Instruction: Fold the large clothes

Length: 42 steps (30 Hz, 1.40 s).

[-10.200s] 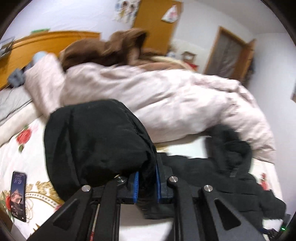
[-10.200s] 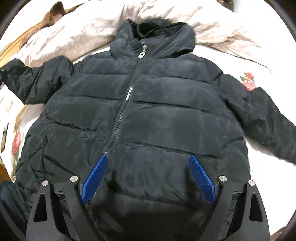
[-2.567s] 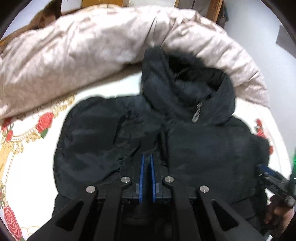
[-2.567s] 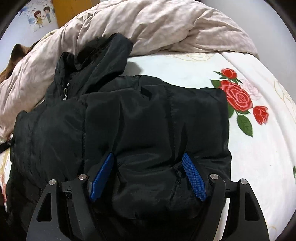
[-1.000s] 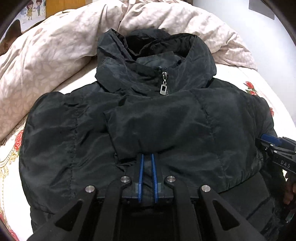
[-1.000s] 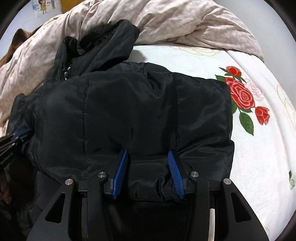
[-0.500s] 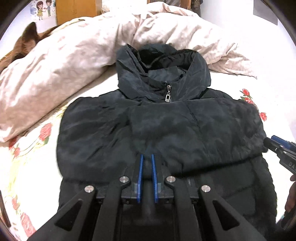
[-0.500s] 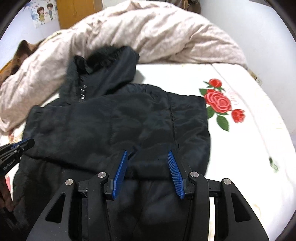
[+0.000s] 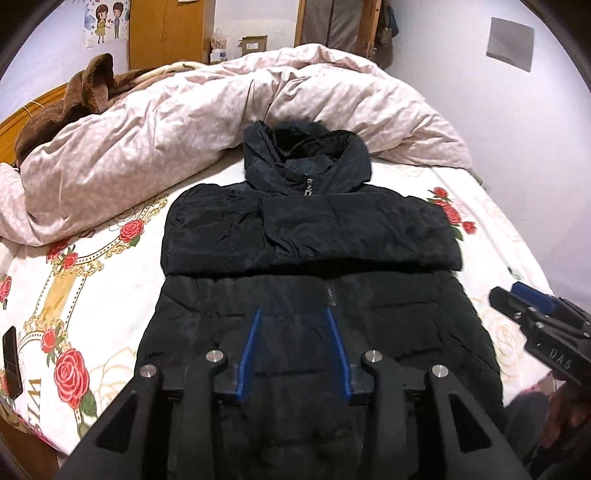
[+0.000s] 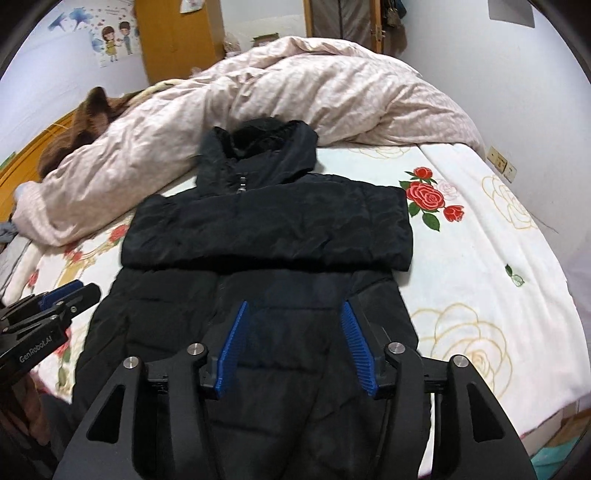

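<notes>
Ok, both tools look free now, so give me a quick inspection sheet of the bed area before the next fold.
Surface: bed sheet, white with rose print.
Job's things: black jacket flat, zipped, both sleeves folded across the chest, hood up top.
Clutter: phone at the sheet's left edge; pink duvet; brown blanket.
Grippers: left tool open; right tool open; both above the hem.
Cables: nothing seen.
Surroundings: wooden wardrobe, wall socket.

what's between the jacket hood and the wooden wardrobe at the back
The rumpled pink duvet lies heaped between the hood and the wardrobe, clearest in the left wrist view.
</notes>
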### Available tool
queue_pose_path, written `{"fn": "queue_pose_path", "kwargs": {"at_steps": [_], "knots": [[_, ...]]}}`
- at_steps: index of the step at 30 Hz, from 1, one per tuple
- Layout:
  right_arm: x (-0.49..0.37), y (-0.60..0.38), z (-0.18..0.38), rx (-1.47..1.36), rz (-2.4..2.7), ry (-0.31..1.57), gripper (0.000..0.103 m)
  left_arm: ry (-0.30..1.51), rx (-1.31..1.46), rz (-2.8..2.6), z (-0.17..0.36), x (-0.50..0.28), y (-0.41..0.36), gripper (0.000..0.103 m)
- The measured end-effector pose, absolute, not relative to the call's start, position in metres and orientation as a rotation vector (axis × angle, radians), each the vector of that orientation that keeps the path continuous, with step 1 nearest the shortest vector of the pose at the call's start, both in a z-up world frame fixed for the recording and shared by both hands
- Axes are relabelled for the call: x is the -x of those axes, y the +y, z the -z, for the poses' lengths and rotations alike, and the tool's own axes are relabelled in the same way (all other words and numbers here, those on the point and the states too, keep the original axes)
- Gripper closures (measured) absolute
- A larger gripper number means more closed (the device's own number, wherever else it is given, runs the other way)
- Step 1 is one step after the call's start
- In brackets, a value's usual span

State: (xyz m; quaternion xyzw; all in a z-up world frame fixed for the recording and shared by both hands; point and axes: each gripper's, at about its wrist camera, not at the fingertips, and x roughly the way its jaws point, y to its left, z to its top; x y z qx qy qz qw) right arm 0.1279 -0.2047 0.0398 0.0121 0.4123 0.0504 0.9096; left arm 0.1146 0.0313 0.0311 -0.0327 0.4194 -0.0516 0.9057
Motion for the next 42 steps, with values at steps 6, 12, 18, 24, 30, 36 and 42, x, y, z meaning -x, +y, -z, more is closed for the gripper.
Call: {"fn": "queue_pose_path", "kwargs": {"at_steps": [6,12,18,24,30,36,42], "knots": [[-0.100,-0.194,-0.052,-0.019,-0.139,0.830,0.049,0.852,0.067,0.118,-0.045,-0.094,0.028,0.061],[-0.098,-0.194,-0.062,-0.024,-0.141,0.812,0.049,0.847,0.069,0.130,-0.052,-0.093,0.022,0.061],[-0.105,-0.193,-0.068,-0.021,-0.141,0.804,0.049,0.851,0.073,0.137,-0.059,-0.101,0.020,0.061],[-0.124,-0.192,-0.080,-0.029,-0.160,0.791,0.048,0.855,0.079,0.137,-0.073,-0.123,0.024,0.061],[-0.161,-0.191,-0.095,-0.048,-0.199,0.780,0.047,0.854,0.091,0.133,-0.085,-0.160,0.031,0.061],[-0.221,-0.194,-0.103,-0.063,-0.236,0.795,0.045,0.832,0.064,0.154,-0.096,-0.220,0.039,0.048],[-0.302,-0.201,-0.095,-0.051,-0.230,0.819,0.045,0.845,0.071,0.150,-0.086,-0.303,0.051,0.043]]}}
